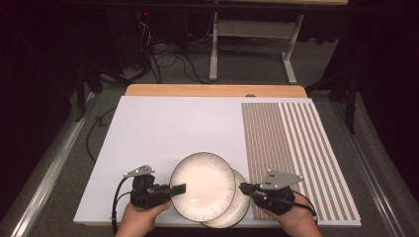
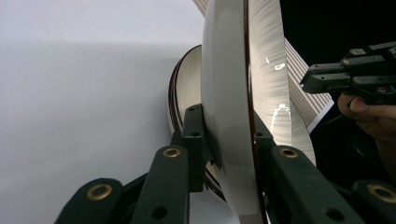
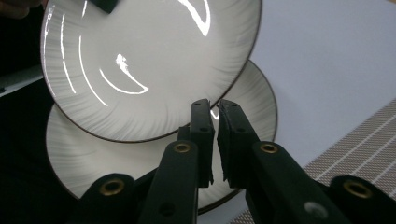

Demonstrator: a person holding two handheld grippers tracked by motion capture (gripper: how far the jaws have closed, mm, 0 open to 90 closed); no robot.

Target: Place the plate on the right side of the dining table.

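From above, my left gripper (image 1: pixel 179 188) has its jaws clamped on the rim of the upper plate (image 1: pixel 202 185), which overlaps a lower plate (image 1: pixel 237 207) on the white board (image 1: pixel 168 128). My right gripper (image 1: pixel 244 187) sits at the right edge of the plates, its jaws nearly together on nothing.

Looking along my left gripper (image 2: pixel 224 140), I see the upper plate (image 2: pixel 229 93) edge-on between my jaws, the lower plate (image 2: pixel 187 88) behind it, and my other gripper (image 2: pixel 322 79) beyond.

Looking along my right gripper (image 3: pixel 215 116), the jaws stand almost touching with only air between them, just below the upper plate (image 3: pixel 149 60), which is raised above the lower one (image 3: pixel 116 163).

I judge these plates stiff, glossy, slippery and breakable, so the rim is my only good hold. Both plates are empty.
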